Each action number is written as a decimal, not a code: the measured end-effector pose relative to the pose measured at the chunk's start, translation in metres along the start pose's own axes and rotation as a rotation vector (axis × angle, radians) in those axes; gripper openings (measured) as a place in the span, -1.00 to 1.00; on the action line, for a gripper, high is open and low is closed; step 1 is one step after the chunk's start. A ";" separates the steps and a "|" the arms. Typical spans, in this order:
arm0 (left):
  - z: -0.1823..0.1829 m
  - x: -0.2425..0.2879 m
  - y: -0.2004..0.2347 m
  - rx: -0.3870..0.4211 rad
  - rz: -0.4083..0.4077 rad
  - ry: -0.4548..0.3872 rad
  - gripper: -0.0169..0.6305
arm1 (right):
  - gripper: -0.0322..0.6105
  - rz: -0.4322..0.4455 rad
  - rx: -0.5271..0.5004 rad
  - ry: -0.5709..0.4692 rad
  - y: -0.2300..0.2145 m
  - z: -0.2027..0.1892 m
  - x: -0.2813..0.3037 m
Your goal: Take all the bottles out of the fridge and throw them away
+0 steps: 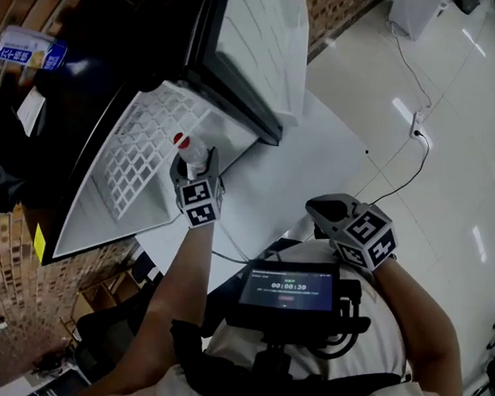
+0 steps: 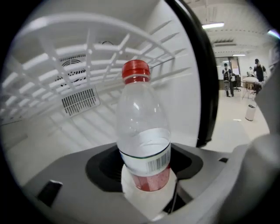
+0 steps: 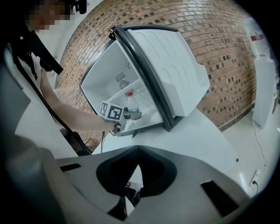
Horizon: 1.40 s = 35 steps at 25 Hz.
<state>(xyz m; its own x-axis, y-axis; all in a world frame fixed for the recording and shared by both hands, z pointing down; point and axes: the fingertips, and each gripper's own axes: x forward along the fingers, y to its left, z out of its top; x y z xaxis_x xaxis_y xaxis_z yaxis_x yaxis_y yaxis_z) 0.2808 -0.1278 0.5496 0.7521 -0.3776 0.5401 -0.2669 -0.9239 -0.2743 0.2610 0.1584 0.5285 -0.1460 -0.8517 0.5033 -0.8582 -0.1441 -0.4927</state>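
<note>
A clear plastic bottle (image 1: 192, 153) with a red cap stands upright at the front of the open fridge (image 1: 111, 109), under its white wire shelf (image 1: 145, 157). My left gripper (image 1: 196, 163) reaches into the fridge and is shut on the bottle (image 2: 142, 127) low on its body, at the label. In the right gripper view the same bottle (image 3: 130, 103) shows just beyond the left gripper (image 3: 127, 114). My right gripper (image 1: 318, 208) hangs near my body over the table's front edge, shut and holding nothing. Its jaws meet in the right gripper view (image 3: 139, 151).
The fridge stands on a white table (image 1: 317, 147), its door (image 1: 257, 43) swung open to the right. A blue-and-white labelled container (image 1: 26, 50) lies on top of the fridge. A brick wall stands behind. A power strip and cable (image 1: 418, 124) lie on the tiled floor.
</note>
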 end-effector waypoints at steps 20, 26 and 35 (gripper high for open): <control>-0.065 -0.231 0.002 -0.450 -0.146 -0.098 0.01 | -0.89 0.452 -0.273 0.115 0.162 0.044 0.130; -0.059 -0.265 0.027 -0.478 -0.085 -0.159 0.01 | -0.89 0.552 -0.406 0.074 0.219 0.077 0.143; -0.075 -0.276 0.032 -0.479 -0.074 -0.133 0.01 | -0.89 0.556 -0.416 0.115 0.227 0.058 0.153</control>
<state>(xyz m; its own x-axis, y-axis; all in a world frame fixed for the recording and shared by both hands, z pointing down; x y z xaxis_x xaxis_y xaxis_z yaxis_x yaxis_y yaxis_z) 0.0194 -0.0581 0.4513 0.8416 -0.3274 0.4297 -0.4328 -0.8845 0.1738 0.0722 -0.0336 0.4529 -0.6493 -0.6812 0.3383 -0.7546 0.5216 -0.3981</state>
